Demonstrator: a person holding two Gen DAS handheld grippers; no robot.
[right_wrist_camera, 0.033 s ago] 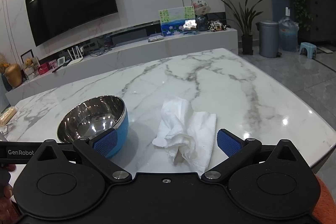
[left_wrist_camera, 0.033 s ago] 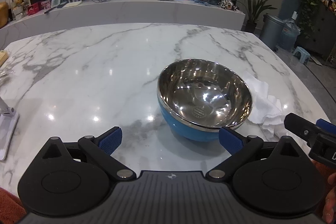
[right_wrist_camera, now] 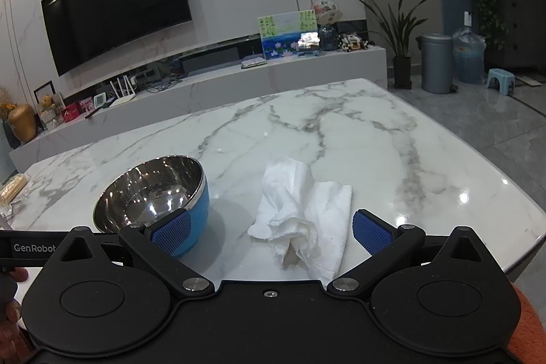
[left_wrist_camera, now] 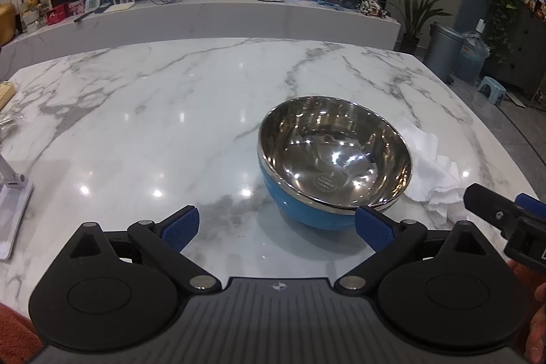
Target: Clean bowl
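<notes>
Bowl [left_wrist_camera: 336, 166] upright on marble table [left_wrist_camera: 170, 125], inside shiny, no residue visible. Crumpled white cloth [right_wrist_camera: 303, 214] just right of it. Left gripper [left_wrist_camera: 276, 226] and right gripper [right_wrist_camera: 269, 229] spread wide, empty. Fits pre-wipe or post-wipe.

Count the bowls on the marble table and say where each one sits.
1: a blue bowl with a shiny steel inside, upright on the white marble table, left of the crumpled white paper towel. No others are visible.

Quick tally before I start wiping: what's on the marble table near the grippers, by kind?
Bowl, steel inside, blue outside: 1
White paper towel, crumpled: 1
White stand base at the left edge: 1
Total: 3
Both grippers, left and right, are open and hold nothing.
</notes>
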